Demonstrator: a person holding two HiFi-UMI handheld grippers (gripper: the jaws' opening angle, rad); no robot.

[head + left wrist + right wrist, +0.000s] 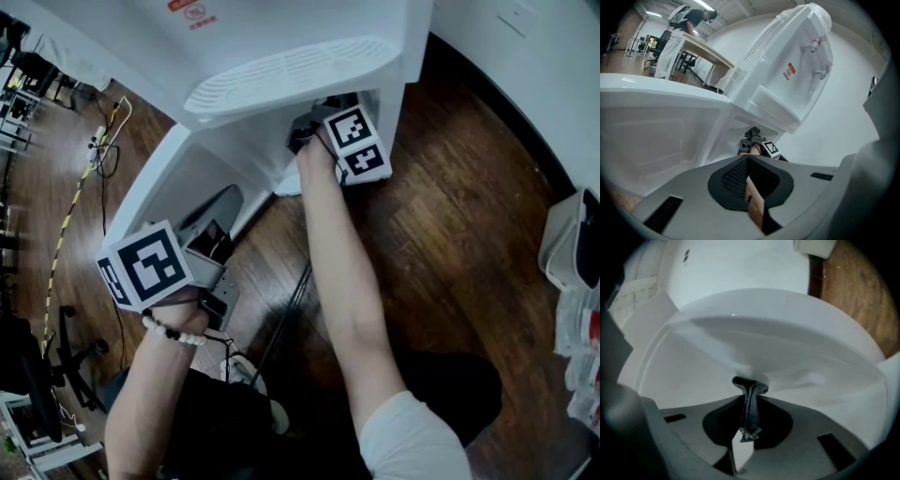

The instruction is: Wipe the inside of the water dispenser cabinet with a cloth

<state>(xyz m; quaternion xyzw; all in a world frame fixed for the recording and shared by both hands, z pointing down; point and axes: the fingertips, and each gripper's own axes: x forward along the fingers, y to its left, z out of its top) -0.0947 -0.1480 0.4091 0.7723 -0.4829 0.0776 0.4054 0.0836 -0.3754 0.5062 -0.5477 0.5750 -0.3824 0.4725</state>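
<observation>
The white water dispenser (281,70) stands on a wood floor with its lower cabinet (253,141) open and the door (155,192) swung out to the left. My right gripper (323,127) reaches into the cabinet opening, shut on a dark grey cloth (751,401). The cloth's bunched end presses against a white inner surface (787,357). My left gripper (220,220) hangs lower left beside the open door, jaws shut with nothing between them. In the left gripper view the right gripper (761,146) and the cloth (751,136) show under the drip tray (776,105).
Cables (70,216) run over the floor at the left near a chair base (70,352). A white bin (567,239) stands at the right by the wall. A person (679,28) stands at a table far behind the dispenser.
</observation>
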